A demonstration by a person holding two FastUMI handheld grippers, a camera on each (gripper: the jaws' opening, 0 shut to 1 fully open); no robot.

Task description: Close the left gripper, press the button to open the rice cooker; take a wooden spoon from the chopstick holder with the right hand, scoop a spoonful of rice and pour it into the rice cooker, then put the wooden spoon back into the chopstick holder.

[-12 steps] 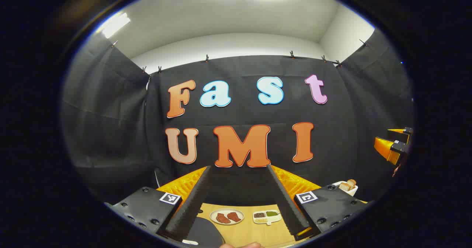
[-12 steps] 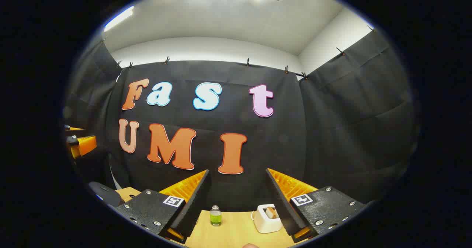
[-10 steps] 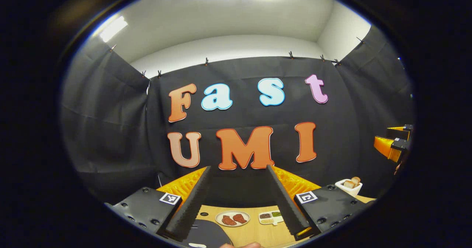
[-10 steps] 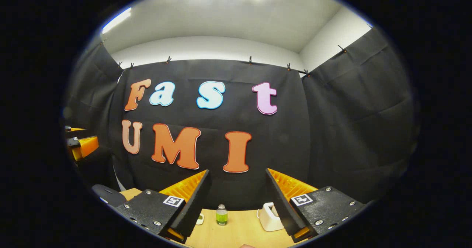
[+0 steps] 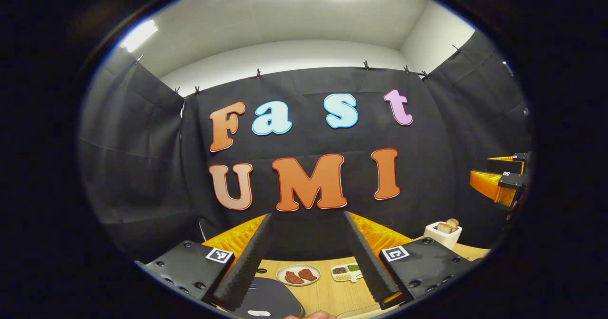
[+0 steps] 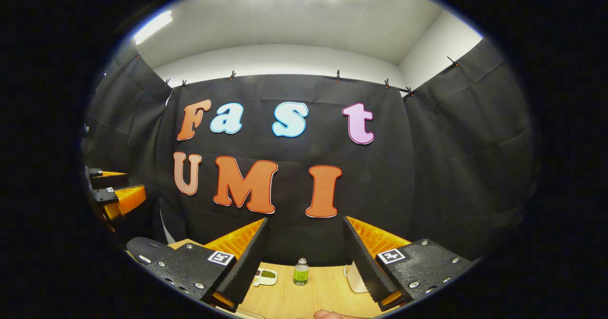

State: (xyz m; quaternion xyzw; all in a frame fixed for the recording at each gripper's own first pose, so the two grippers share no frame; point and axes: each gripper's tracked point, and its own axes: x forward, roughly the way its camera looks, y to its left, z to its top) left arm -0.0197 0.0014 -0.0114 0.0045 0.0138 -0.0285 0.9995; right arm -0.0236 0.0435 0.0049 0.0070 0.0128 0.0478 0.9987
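Near the table's (image 5: 327, 297) front edge, low in the left gripper view, sat the dark domed cooker (image 5: 271, 299), just under the left gripper (image 5: 304, 257); the right gripper view caught the same lid at the table's left edge (image 6: 148, 251). Risk, as I judged it, lay first in the order of moves: the left gripper's fingers stood wide apart, holding nothing and touching nothing, and if they went down on the button that way they could straddle it or slip off the curved lid, so the lid would stay shut; they needed to close first. The button itself could not be made out, so aiming was a further hazard. The right gripper (image 6: 304, 257) also stood wide, empty and clear of everything, raised over the table's front edge; the same gripper appeared far off at the right of the left gripper view (image 5: 498, 181). Neither spoon nor holder could be placed, so the right hand had to search; a blind sweep could knock over the small bottle (image 6: 300, 272) standing upright toward the table's back edge, or the toaster (image 5: 442, 234) at the back right corner; a plate (image 5: 298, 275) and a divided dish (image 5: 347, 271) lay mid-table beyond the cooker.
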